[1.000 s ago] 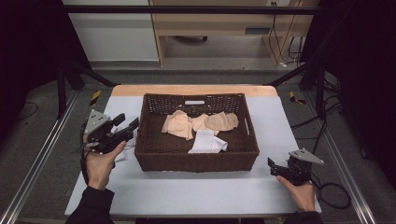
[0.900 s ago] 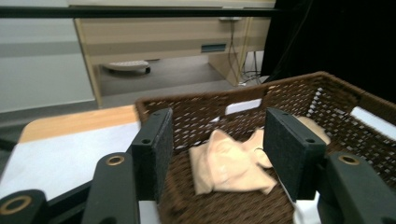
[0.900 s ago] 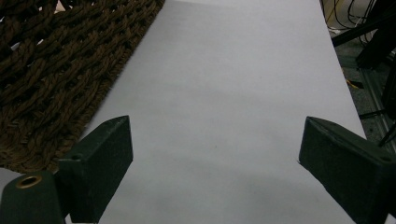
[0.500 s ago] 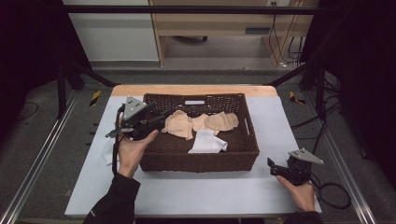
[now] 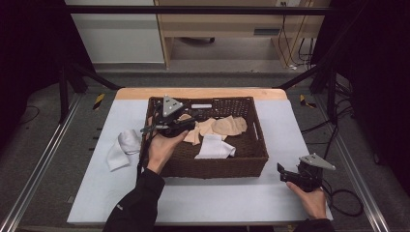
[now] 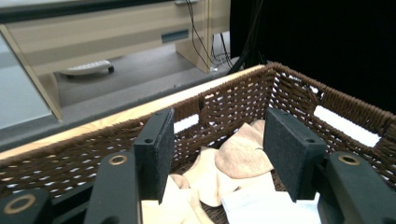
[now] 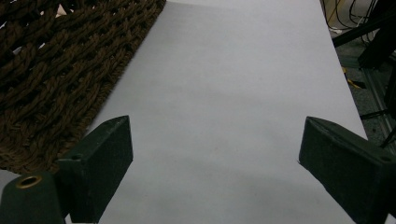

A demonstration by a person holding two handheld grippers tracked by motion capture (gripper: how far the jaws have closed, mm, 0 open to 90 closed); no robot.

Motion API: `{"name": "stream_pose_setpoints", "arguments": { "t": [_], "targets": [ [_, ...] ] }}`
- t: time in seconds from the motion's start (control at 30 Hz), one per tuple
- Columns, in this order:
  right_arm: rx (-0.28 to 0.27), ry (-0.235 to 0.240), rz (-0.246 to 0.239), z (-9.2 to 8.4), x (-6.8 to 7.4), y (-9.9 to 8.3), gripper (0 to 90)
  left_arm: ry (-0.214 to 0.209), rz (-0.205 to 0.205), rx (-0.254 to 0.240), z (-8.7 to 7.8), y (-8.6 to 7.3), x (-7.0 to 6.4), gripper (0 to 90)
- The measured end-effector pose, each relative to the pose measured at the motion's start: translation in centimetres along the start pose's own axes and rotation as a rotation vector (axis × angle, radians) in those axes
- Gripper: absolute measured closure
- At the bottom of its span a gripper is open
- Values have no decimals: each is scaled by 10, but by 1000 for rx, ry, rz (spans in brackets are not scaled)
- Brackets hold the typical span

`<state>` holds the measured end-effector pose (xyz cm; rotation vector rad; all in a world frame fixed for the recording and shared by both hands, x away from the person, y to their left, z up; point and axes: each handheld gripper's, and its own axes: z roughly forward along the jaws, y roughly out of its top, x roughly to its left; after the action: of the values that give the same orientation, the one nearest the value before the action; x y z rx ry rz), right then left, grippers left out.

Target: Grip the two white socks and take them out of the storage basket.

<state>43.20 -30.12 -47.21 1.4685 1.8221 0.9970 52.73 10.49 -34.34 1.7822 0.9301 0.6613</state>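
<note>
A brown wicker basket (image 5: 212,166) stands mid-table and holds beige cloths (image 5: 227,126) and a folded white cloth (image 5: 212,147). My left gripper (image 5: 189,124) hovers over the basket's left part, its jaws pointing toward the beige cloths. In the left gripper view this gripper (image 6: 217,149) is open above the beige cloths (image 6: 243,154), with nothing between its pads. Its jaws have just been closing slightly. My right gripper (image 5: 284,172) rests open on the table right of the basket. The right gripper view shows its jaws (image 7: 215,163) wide apart over bare tabletop.
A crumpled white cloth (image 5: 123,147) lies on the white tabletop (image 5: 232,203) left of the basket. The basket's corner (image 7: 56,70) sits left of the right gripper. Metal rails run along both table sides, and a wooden cabinet stands beyond the far edge.
My left hand has moved right, from the table left of the basket to over its left part. The white cloth on the table now lies uncovered. The right hand stayed still.
</note>
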Motion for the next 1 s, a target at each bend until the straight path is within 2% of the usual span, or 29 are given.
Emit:
{"name": "stream_pose_setpoints", "arguments": {
  "t": [0.2, 0.37, 0.57, 0.67, 0.77, 0.83, 1.0],
  "targets": [
    [-2, 3, 3, 0, 0, 0, 100, -7, -4, 25, 20, -6, -3, 435],
    [-2, 4, 5, 0, 0, 0, 100, -9, -10, 66, 37, -14, -4, 431],
    [-4, 5, 5, 0, 0, 0, 100, -10, -4, 146, 57, -25, -4, 427],
    [-4, 2, 1, 1, 0, 0, 100, -29, 17, 194, 67, -33, -8, 429],
    [-2, 2, 0, 1, 0, 0, 100, -40, 22, 214, 72, -36, -10, 427],
    [-3, 2, 1, 1, 0, 0, 100, -56, 25, 254, 81, -43, -12, 420],
    [-4, 3, 1, 1, 0, 0, 100, -69, 12, 286, 86, -47, -11, 407]
  ]
}}
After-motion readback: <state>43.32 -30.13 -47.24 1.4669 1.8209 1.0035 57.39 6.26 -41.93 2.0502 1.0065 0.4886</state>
